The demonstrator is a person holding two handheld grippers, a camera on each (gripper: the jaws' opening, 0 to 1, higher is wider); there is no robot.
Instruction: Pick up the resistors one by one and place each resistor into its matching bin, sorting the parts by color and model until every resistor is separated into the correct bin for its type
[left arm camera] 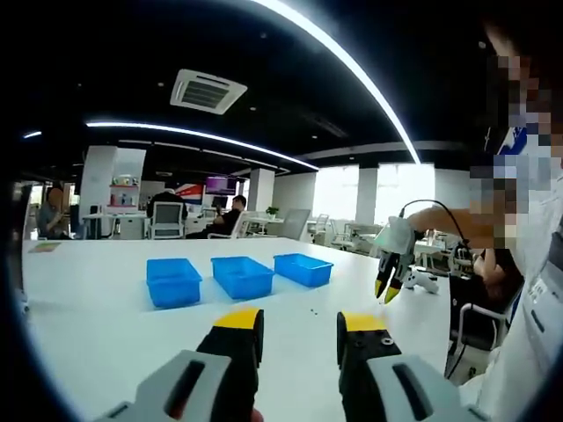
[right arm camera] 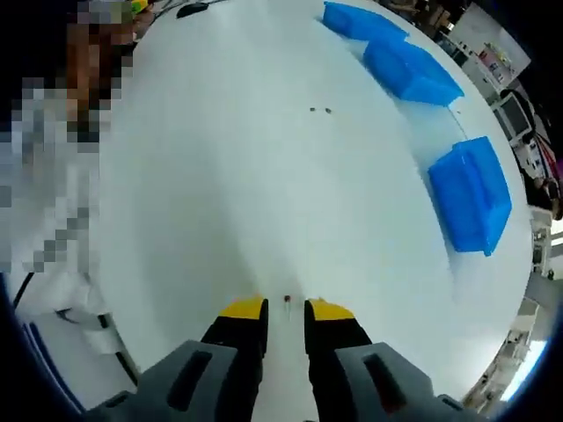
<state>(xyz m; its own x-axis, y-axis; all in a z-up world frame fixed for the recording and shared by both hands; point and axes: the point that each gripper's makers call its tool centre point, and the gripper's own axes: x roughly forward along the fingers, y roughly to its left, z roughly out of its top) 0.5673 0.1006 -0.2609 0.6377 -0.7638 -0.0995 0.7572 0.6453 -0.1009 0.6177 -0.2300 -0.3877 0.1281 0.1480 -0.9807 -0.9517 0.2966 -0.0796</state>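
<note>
Both claws gape, the right claw (right arm camera: 287, 309) straddling a tiny blurred resistor (right arm camera: 287, 301), the left claw (left arm camera: 299, 320) empty.

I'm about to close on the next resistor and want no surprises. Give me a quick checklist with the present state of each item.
1. Resistor between the right tool tips: ok, it lies on the white table in the gap.
2. Right tool open and free of any part: ok.
3. Left tool open and free of any part: ok, held above the table.
4. Three blue bins reachable in a row: ok.
5. Which bin matches this resistor: cannot tell, too small to read colour or model.
6. Other resistors left to sort: not ok, two small parts lie near the bins.
</note>
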